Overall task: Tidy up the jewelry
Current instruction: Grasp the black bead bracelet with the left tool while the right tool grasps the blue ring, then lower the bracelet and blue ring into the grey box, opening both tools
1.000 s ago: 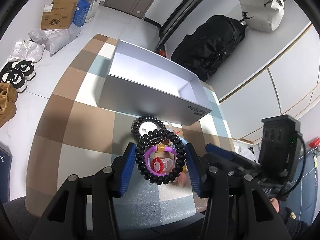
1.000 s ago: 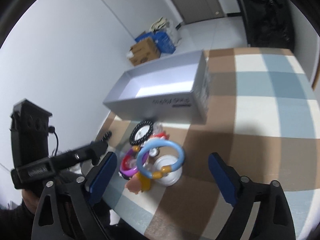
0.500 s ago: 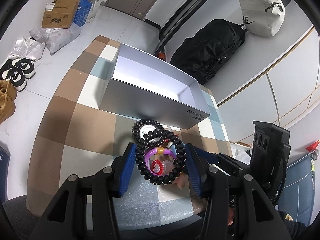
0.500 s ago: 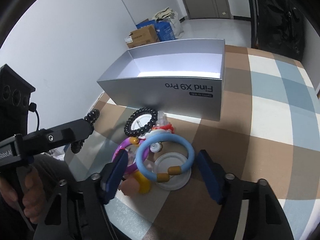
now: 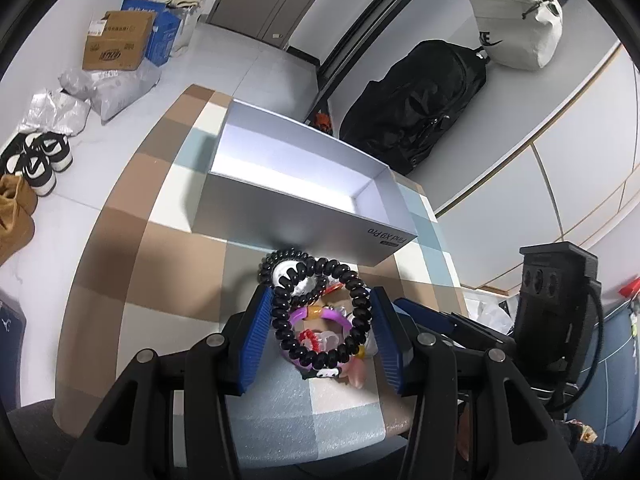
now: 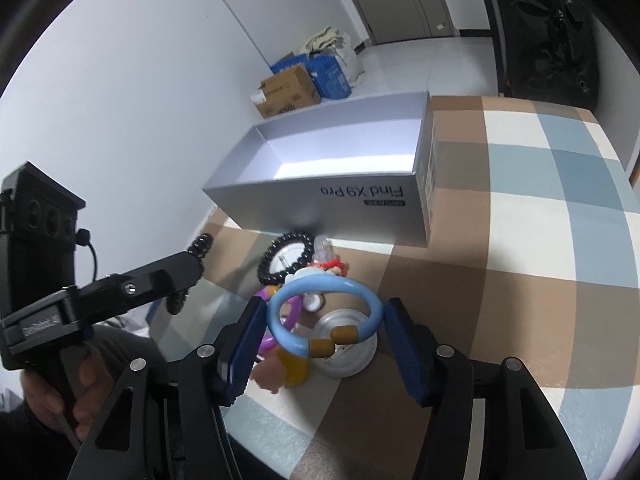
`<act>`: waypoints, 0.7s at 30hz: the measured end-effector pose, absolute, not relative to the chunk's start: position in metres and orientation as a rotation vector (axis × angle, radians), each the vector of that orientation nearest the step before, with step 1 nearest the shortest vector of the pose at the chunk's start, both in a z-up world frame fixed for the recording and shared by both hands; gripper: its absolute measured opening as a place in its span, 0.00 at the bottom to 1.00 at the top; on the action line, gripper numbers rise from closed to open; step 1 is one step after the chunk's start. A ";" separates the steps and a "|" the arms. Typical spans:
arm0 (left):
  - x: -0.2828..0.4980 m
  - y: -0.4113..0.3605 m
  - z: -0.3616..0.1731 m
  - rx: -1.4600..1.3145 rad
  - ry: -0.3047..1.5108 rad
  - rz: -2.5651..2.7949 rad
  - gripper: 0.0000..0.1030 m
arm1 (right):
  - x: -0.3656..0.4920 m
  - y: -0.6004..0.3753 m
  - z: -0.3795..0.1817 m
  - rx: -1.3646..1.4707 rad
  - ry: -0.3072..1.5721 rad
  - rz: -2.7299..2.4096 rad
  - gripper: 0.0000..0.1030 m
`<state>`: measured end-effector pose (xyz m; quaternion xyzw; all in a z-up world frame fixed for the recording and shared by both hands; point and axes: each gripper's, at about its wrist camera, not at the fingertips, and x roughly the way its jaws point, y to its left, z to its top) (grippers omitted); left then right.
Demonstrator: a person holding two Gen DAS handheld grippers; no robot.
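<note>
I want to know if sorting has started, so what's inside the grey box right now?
The grey box is open, and the floor that shows inside is bare. The strip behind its near wall is hidden. The blue bracelet and black coil band are outside it, between the tongs.

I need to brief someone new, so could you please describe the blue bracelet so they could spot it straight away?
Start at the open silver box on the checked tablecloth; the jewelry pile lies just in front of it. The blue bracelet sits between the blue pads of the right hand-held gripper. It is the only smooth pale-blue ring with two brown beads, unlike the black coiled bands.
</note>
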<state>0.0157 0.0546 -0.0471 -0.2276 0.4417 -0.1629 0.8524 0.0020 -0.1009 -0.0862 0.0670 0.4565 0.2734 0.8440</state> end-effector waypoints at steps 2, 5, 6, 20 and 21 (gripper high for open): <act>0.016 0.053 -0.046 -0.474 0.927 -0.337 0.42 | 0.001 -0.105 -0.083 0.164 0.957 0.579 0.58; 0.017 0.052 -0.041 -0.460 0.909 -0.321 0.42 | -0.002 -0.112 -0.077 0.207 0.941 0.585 0.58; 0.018 0.053 -0.038 -0.459 0.899 -0.317 0.42 | -0.003 -0.114 -0.071 0.219 0.928 0.590 0.58; 0.073 0.052 -0.001 -0.392 0.833 -0.259 0.42 | 0.024 -0.115 0.005 0.240 0.730 0.656 0.58; 0.077 0.051 -0.002 -0.382 0.835 -0.255 0.42 | 0.028 -0.115 0.007 0.236 0.731 0.656 0.58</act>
